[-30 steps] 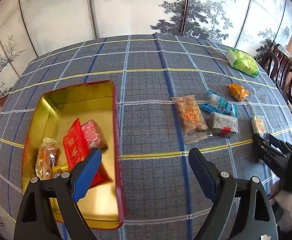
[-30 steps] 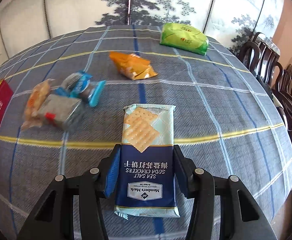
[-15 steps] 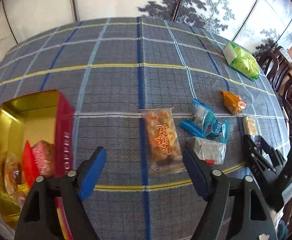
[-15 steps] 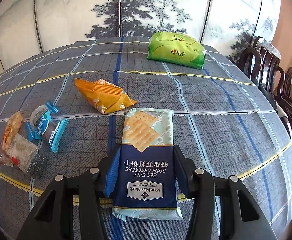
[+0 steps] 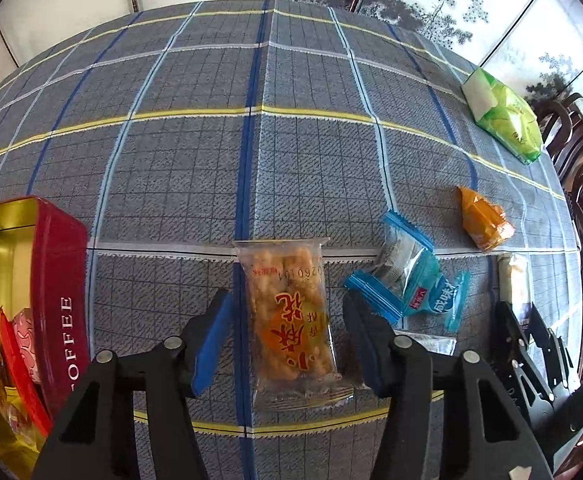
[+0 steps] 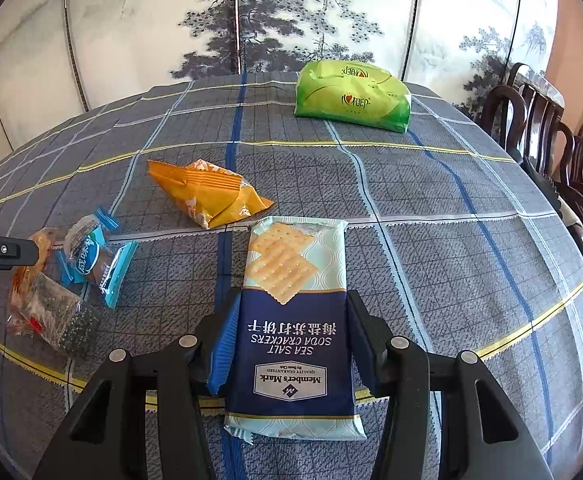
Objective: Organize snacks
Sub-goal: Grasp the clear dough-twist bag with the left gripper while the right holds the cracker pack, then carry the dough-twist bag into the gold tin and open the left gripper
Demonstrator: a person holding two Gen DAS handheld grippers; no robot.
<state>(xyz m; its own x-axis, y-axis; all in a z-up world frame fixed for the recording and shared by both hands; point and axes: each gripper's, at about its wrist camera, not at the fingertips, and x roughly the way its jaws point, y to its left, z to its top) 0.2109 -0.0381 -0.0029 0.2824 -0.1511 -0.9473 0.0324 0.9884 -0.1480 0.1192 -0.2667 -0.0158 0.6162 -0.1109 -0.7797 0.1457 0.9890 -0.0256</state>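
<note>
Fingers first: my right gripper (image 6: 289, 344) is closed on the soda cracker packet (image 6: 291, 320), both pads pressed against its dark blue lower half, the packet lying flat along the fingers with its cracker picture pointing away from me. My left gripper (image 5: 287, 338) is spread wide, the clear fried-twist packet (image 5: 289, 320) lying on the counter (image 5: 195, 160) between its blue pads; neither pad touches the wrapper, though the right one sits just beside its edge.

From largest down: the counter wears a grey-blue checked cloth with yellow and blue lines. At its left edge stands the red tin (image 5: 57, 300), gold inside, holding a red sachet (image 5: 15, 356), a pink-patterned one and another wrapped snack that I can only half see. Far across the cloth near the chairs (image 6: 547, 132) lies the green tissue pack (image 6: 351, 96). Nearer, the orange bag (image 6: 207, 192) rests just beyond the cracker packet's far end, close to it but whether they touch I cannot tell. To the right of the fried-twist packet lie two blue-wrapped biscuits (image 5: 411, 280), overlapping each other, and below them, partly hidden behind my left gripper's right finger, a small clear packet with dark contents (image 6: 57, 316), touching the fried-twist wrapper.
</note>
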